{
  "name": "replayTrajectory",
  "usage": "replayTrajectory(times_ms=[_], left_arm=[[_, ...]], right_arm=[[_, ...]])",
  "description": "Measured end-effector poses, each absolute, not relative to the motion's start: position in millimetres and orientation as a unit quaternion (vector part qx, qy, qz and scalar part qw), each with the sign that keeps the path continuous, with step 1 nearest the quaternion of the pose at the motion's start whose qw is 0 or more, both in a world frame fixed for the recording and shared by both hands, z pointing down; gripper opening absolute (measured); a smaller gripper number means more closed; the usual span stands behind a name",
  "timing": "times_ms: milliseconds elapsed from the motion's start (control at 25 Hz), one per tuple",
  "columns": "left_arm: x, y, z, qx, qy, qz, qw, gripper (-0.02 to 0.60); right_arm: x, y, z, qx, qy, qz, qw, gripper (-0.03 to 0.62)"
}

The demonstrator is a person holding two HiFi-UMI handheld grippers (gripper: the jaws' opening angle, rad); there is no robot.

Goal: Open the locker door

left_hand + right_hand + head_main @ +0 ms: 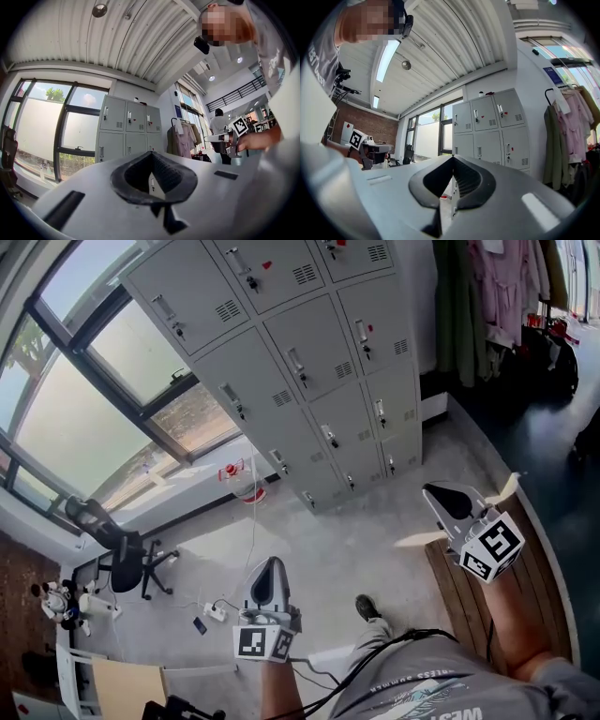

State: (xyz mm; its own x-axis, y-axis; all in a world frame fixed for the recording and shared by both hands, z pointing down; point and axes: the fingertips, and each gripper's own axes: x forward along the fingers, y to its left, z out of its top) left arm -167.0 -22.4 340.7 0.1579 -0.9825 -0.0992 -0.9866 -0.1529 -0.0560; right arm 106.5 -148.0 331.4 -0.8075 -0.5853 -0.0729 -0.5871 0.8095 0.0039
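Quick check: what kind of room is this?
Likely a workplace locker or changing area: a bank of grey metal lockers, clothes hanging beside it, and an office chair under large windows.

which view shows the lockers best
The head view: the lockers fill its upper half, large and sharp. Both gripper views show them small and far off, with the lower rows blocked.

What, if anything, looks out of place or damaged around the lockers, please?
Nothing looks damaged: the locker doors all sit shut and straight. The only untidy spot is the floor near the office chair, where a power strip and a loose white cable lie.
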Motion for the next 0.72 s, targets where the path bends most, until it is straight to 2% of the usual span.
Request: replayTrajectory(times_ms=[360, 720], left_arm=[[-206, -102, 350, -0.767, 0.639, 0.021, 0.05, 0.006], [-284, -189, 360, -0.772, 0.633, 0.026, 0.05, 0.006]], right_arm=[[72, -216, 340, -0.324, 0.945, 0.012, 0.029, -0.005], [-11, -298, 344, -0.33, 0.944, 0.017, 0.022, -0.005]])
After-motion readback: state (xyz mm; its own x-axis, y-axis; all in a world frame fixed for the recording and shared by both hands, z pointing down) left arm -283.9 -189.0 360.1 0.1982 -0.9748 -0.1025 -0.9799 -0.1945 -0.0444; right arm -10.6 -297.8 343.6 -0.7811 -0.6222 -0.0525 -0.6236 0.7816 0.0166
